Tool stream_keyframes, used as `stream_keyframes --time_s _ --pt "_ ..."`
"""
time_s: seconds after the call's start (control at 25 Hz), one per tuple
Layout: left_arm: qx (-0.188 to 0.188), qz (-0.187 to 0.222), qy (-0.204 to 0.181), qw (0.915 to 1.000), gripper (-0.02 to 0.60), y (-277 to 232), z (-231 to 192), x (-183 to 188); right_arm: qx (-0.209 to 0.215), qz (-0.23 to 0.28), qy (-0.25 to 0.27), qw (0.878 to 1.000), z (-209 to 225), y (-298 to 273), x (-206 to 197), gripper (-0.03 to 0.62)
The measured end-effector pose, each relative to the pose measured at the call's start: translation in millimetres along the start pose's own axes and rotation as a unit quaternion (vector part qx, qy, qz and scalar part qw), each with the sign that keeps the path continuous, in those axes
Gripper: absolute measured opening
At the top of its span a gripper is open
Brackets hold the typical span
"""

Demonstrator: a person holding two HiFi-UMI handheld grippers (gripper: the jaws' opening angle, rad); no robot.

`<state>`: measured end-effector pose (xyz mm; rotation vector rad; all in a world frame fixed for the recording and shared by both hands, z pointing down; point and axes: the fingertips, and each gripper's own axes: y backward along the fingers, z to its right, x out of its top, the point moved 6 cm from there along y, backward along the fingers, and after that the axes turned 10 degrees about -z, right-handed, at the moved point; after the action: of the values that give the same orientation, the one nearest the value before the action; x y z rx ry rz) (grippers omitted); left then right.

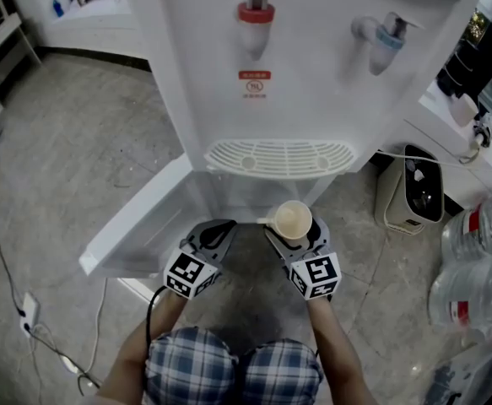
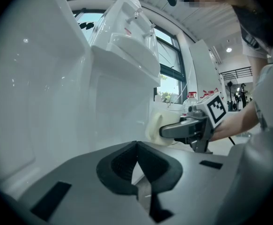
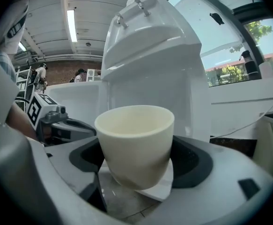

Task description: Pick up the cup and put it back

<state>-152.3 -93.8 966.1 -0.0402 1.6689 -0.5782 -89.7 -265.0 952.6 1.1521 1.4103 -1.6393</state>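
Half done, probably. Grips the cup (image 3: 136, 139) upright with the right gripper (image 1: 295, 229), on the near side of the dispenser (image 1: 313, 74), ready for putting back. Holds the left gripper (image 1: 217, 233) closed, empty, just left, out of the way.

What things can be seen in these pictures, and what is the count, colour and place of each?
dispenser: one, white, centre
red tap: one, dispenser front, on the left
blue tap: one, dispenser front, on the right
tray: one, white grille, under the taps
door: one, white, open at the dispenser's base
cup: one, cream, upright between the right gripper's jaws
box: one, beige with a dark top, on the floor right of the dispenser
bottles: two, clear, floor at far right
power strip: one, white, floor at left
legs: two, plaid cloth, bottom
left gripper: grey, shut, empty
right gripper: grey, shut on the cup
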Motion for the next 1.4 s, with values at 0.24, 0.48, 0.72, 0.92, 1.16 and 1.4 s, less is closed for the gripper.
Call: stream_keyframes --time_s 0.24,0.48,0.72,0.92,1.16,1.4 --pt "-0.005 -0.004 -0.006 1.0000 0.025 2 0 -2 -0.011 -0.006 -0.020 1.000 24 -49 -3 0.433" --pt "-0.001 -0.008 -0.001 1.0000 0.025 4 -5 -5 -0.021 -0.017 -0.026 0.999 34 -93 -11 0.433" --pt "0.000 -0.008 0.001 1.0000 0.025 3 -5 -7 -0.032 -0.049 -0.019 0.998 44 -134 -28 0.433" --pt "0.004 -0.009 0.003 0.9999 0.025 4 -7 -6 -0.031 -0.089 -0.016 0.995 46 -158 -48 0.433" --pt "0.005 -0.009 0.006 0.9999 0.025 5 -8 -6 -0.020 -0.097 -0.033 0.995 46 -162 -52 0.433" --pt "0.005 -0.007 0.008 0.9999 0.025 6 -7 -6 -0.021 -0.074 -0.053 0.996 44 -154 -49 0.500"
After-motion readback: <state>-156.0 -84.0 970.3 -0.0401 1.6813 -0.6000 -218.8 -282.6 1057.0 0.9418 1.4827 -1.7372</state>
